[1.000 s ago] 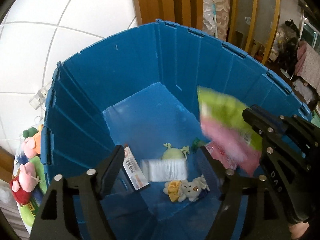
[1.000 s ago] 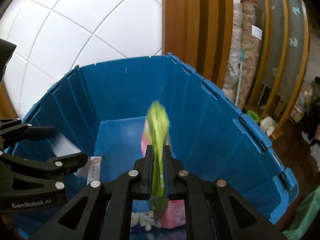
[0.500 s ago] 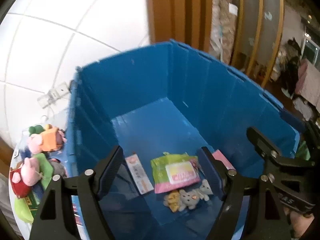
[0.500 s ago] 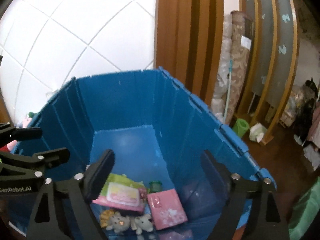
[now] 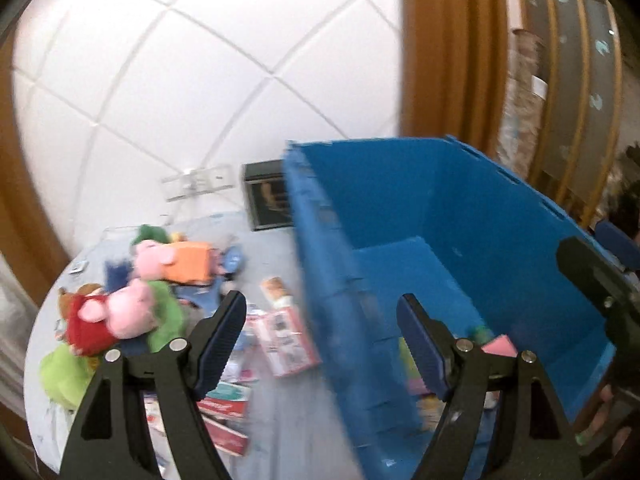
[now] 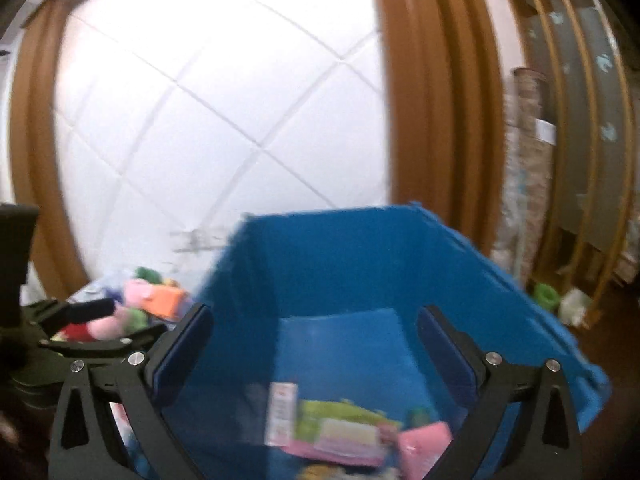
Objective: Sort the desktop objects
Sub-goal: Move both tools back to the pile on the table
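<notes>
Now both views are smeared with motion blur, so small details are hard to read. The right tool (image 6: 314, 350) hangs over the near rim of the blue crate (image 6: 360, 264), its jaws opening, already spread very wide, with nothing between the pads. Below it, on the crate floor, lies a green-and-pink packet (image 6: 340, 434) with a pale label, flat on its side. A pink square pack (image 6: 424, 446) lies just beside it on the right, and a narrow white carton (image 6: 282, 414) lies against its left end. A small plush toy shows at the bottom edge, too blurred to make out.

The left tool (image 5: 320, 338) is also wide apart and grips nothing. It straddles the crate's near left wall (image 5: 332, 312), one finger over the worktop (image 5: 276, 412) and the other over the crate's inside. On the pale worktop to the left of the crate sits a heap of plush toys: a pink pig in red (image 5: 108, 316), another pink pig in orange (image 5: 176, 260), and green plush (image 5: 66, 372) beside them. Near the crate wall lie a pink printed box (image 5: 288, 340) and, closer to the camera, a red-and-white box (image 5: 226, 412). A dark box (image 5: 266, 200) stands at the back against the white tiled wall (image 5: 200, 80), just beside the crate's far corner.
</notes>
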{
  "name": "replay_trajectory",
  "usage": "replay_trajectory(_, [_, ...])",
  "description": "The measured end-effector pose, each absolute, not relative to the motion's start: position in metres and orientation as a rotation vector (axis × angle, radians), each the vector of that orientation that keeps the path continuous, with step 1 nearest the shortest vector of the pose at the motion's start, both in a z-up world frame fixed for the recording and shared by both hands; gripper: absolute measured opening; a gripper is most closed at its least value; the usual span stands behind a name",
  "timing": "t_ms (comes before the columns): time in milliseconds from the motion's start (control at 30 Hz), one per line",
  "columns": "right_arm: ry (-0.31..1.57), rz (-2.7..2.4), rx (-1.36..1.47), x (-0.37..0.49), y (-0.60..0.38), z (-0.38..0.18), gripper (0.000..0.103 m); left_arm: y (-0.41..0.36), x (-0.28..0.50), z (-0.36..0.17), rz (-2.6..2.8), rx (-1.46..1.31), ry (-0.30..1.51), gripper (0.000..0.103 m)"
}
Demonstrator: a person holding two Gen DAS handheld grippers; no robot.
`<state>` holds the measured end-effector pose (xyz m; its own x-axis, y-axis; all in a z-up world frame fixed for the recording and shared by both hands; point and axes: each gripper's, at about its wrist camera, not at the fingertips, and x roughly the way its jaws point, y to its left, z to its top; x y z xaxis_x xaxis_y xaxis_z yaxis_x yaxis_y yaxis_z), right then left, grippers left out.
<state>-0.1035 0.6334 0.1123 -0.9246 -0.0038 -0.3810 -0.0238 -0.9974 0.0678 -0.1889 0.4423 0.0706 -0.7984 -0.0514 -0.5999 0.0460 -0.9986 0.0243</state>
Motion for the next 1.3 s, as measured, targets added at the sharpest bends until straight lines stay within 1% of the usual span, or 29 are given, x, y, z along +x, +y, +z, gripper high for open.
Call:
replay_trajectory(133, [0.106,3.194,-0.612,-0.112,0.59,0.112,0.103,0.388,-0.172,0.062,-2.841,0.897,0.068,0.077])
replay_trajectory(367, [0.074,3.283,-0.675,-0.124,0.516,0.102,0.103,0.285,-0.148,0.031,-2.623,0.938,0.115,0.077])
replay_trajectory(433, [0.001,3.298,-0.706,-0.127,0.494,0.098,0.103,0.248,-0.139,0.015,-2.553,0.972,0.154,0.077])
replay_trajectory(467, [-0.098,3.264,-0.711,-0.126,0.478,0.096,0.103,0.236,-0.136,0.009,-2.529,0.984,0.163,0.077])
replay_trajectory(567, [-0.218,3.213,-0.702,-0.122,0.451,0.09,0.103,0.193,-0.125,-0.014,-2.432,1.024,0.173,0.077])
replay_trajectory(667, [-0.298,3.157,-0.72,-0.12,0.435,0.086,0.103,0.152,-0.115,-0.038,-2.353,1.075,0.201,0.077])
replay_trajectory(867, [-0.361,3.091,-0.73,-0.116,0.415,0.071,0.103,0.085,-0.104,-0.086,-2.232,1.177,0.28,0.077])
replay_trajectory(900, [-0.365,3.09,-0.735,-0.115,0.409,0.067,0.103,0.076,-0.104,-0.095,-2.216,1.199,0.294,0.077])
replay_trajectory(1033, [-0.224,3.217,-0.861,-0.127,0.394,0.045,0.103,0.054,-0.108,-0.124,-2.175,1.265,0.351,0.077])
replay_trajectory(1200, [-0.174,3.179,-1.228,-0.163,0.374,-0.027,0.103,0.037,-0.117,-0.159,-2.134,1.355,0.413,0.077])
replay_trajectory(1300, [-0.156,3.112,-1.372,-0.176,0.373,-0.064,0.103,0.029,-0.122,-0.176,-2.106,1.394,0.445,0.077])
